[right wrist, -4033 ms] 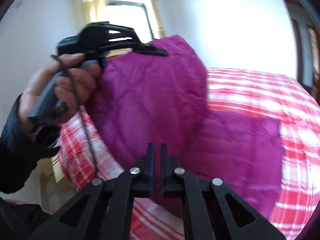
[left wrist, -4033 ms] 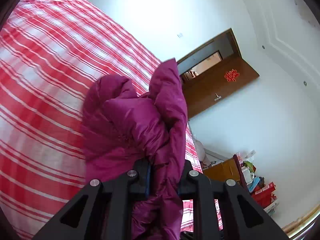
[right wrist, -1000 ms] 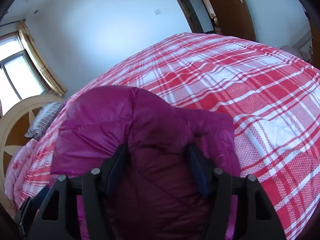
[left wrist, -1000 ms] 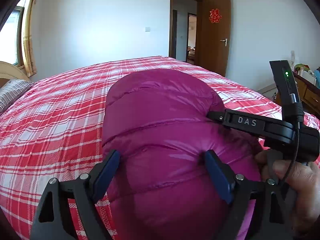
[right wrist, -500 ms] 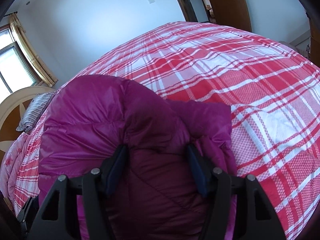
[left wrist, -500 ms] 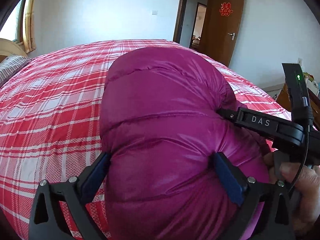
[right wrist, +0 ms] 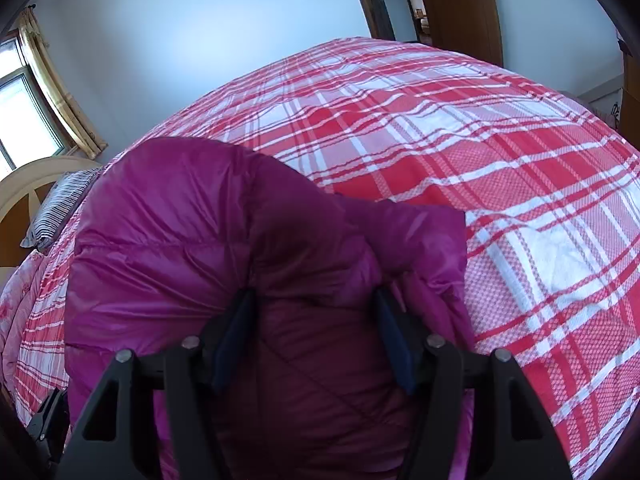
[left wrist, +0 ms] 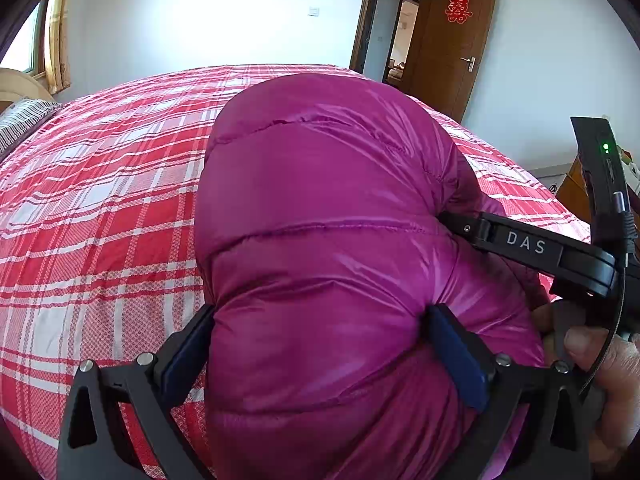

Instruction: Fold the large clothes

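Observation:
A magenta puffer jacket [left wrist: 320, 208] lies bundled on the red plaid bed [left wrist: 100, 220]. My left gripper [left wrist: 320, 336] straddles the near end of the bundle with its jaws spread as wide as they go. The padding bulges between the blue pads [left wrist: 456, 356] and brushes them. My right gripper [right wrist: 314, 320] is shut on a darker fold of the jacket [right wrist: 312, 264] at the bundle's right side. The left wrist view shows its black body [left wrist: 524, 246] beside the jacket, with a hand [left wrist: 600, 364] on its handle; its fingertips are buried in the padding.
The bed's right edge [left wrist: 532, 184] drops off toward an open brown door [left wrist: 452, 40] and a wooden cabinet [left wrist: 576, 188]. A striped pillow [right wrist: 56, 212] and a headboard [right wrist: 36, 180] sit to the left. Flat bedspread [right wrist: 500, 160] stretches beyond the jacket.
Four seconds ago both grippers held the jacket up; now it rests bundled on the bed. Over the last second the left jaws spread wider and sank closer over the bundle. The right grip looks unchanged.

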`<action>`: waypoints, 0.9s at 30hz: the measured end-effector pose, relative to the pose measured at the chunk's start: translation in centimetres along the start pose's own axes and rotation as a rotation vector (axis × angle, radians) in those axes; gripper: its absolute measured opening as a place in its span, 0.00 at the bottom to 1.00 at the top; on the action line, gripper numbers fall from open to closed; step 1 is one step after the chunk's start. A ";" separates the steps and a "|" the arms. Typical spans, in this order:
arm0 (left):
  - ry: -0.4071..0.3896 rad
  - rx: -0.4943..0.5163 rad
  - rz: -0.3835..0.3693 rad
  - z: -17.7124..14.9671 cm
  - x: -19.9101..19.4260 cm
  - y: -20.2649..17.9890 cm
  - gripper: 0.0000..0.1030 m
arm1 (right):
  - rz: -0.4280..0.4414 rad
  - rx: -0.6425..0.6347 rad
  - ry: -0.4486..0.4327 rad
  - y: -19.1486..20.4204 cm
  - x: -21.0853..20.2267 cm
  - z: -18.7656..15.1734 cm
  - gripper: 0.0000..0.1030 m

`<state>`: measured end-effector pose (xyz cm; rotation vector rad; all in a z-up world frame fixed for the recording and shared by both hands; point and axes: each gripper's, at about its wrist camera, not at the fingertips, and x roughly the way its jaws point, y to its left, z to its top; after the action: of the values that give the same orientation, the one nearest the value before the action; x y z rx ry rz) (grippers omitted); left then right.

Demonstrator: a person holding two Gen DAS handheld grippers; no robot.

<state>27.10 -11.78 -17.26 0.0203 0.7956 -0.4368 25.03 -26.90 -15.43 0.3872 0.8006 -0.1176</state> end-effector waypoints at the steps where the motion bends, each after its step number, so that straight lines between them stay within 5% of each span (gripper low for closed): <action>1: 0.000 -0.001 -0.002 0.0 0.0 0.0 0.99 | -0.001 -0.001 0.000 0.0 0.0 0.0 0.62; 22: 0.010 -0.010 -0.014 0.0 0.0 0.2 0.99 | -0.007 -0.009 0.006 0.1 0.4 0.1 0.63; 25: 0.050 -0.069 -0.074 0.8 -1.1 1.6 0.99 | 0.024 -0.008 0.002 -0.1 -0.2 0.3 0.63; 27: -0.029 -0.133 -0.117 1.3 -3.2 3.6 0.99 | 0.072 0.003 -0.049 -0.7 -2.4 0.4 0.65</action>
<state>27.43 -7.58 -14.60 -0.1568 0.7987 -0.4932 23.44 -27.81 -13.66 0.4145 0.7369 -0.0607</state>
